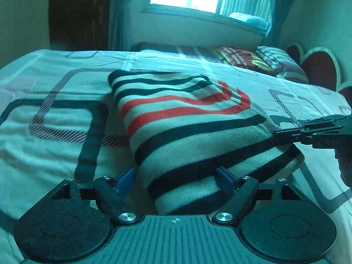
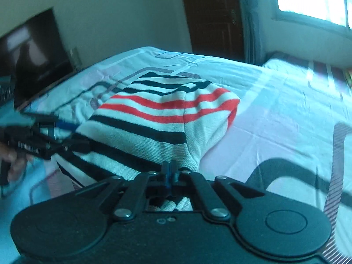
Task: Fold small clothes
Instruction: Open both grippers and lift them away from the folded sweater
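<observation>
Right tongs (image 2: 169, 173) pinching striped sweater (image 1: 193, 127), left tongs (image 1: 176, 181) apparently spread

At bottom centre, the right gripper (image 2: 169, 171) pinches the near edge of the striped sweater (image 2: 154, 118), fingers (image 2: 165, 173) pressed together. The sweater lies mid-frame on the bed (image 2: 275, 114). The left gripper (image 2: 66, 135) touches its left edge.

both matte black plastic two-finger grippers, left (image 1: 176, 179) and right (image 2: 169, 171), have blue finger pads (image 1: 223, 179), silver screws (image 1: 127, 216), round side discs.
</observation>
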A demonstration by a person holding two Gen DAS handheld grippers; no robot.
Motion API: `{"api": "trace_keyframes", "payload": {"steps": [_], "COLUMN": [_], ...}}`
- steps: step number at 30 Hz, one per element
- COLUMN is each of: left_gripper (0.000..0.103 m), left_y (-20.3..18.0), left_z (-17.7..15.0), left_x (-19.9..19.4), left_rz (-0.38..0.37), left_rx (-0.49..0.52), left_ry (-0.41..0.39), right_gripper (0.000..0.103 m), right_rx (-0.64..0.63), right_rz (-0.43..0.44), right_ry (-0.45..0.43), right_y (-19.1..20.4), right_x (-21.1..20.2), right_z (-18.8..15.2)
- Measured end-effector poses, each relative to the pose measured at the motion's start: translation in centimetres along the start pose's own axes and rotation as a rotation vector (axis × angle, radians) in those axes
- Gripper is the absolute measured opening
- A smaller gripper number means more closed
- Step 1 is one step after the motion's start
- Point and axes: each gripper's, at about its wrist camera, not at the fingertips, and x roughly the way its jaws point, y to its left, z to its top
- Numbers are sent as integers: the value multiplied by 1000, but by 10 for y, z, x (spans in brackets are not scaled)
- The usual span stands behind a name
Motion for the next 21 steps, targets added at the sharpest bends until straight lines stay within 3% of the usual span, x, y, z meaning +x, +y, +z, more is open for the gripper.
{"api": "trace_keyframes", "payload": {"steps": [2, 3, 4, 7, 12, 17, 21], "left_gripper": [81, 90, 103, 103, 103, 103, 103], "left_y": [-6, -10, -15, -31, -57, -85, -104], "left_z": [-4, -8, -11, -23, -43, -69, -87], "left_x": [-24, -43, -58, -107, -174, -232, -267], "left_rz": [52, 62, 80, 107, 129, 145, 121], "left_rx": [8, 24, 30, 36, 14, 4, 18], "left_ry": [-17, -44, -68, -135, -192, -240, -248], "right_gripper": [14, 40, 58, 66, 83, 90, 96], "right_rx": [31, 51, 60, 77, 124, 122, 107], "right_rz": [-10, -9, -29, -45, -93, -177, -230], "right_ry": [-33, -63, -93, -151, -174, -245, -238], "right_y": [11, 18, 25, 49, 89, 130, 157], "right_x": [-22, -39, -55, -102, -159, -210, -236], "right_z": [2, 1, -1, -9, -29, -52, -70]}}
